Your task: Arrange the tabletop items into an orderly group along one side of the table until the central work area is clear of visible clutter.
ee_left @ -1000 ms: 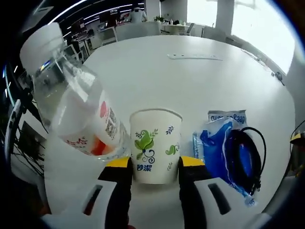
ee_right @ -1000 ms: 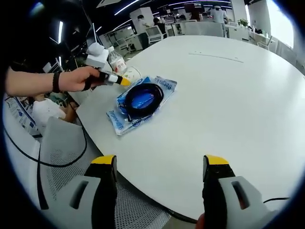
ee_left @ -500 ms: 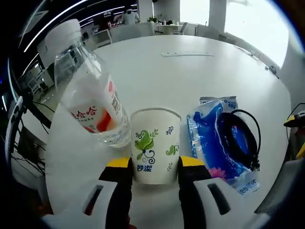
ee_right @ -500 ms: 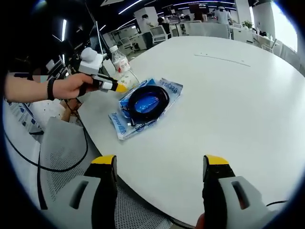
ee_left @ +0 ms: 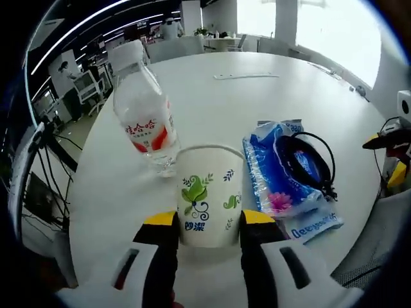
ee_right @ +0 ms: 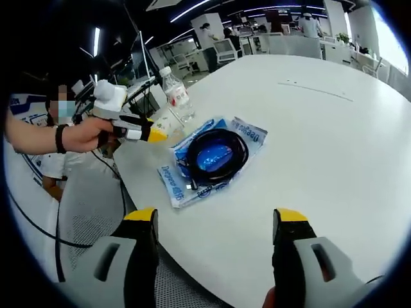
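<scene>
Between left hand-held gripper point(ee_left: 209, 221) jaws, upright paper cup point(ee_left: 210, 194) clamped, mouth up, right hand-held gripper point(ee_right: 215, 221) wide, empty

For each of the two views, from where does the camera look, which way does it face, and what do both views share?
Left gripper view: rides the left hand-held gripper, facing across the table; jaws clamp the paper cup.
Right gripper view: rides the open right hand-held gripper, at the table edge; the person's hand shows.
Shared: water bottle, blue packet, black cable.
</scene>
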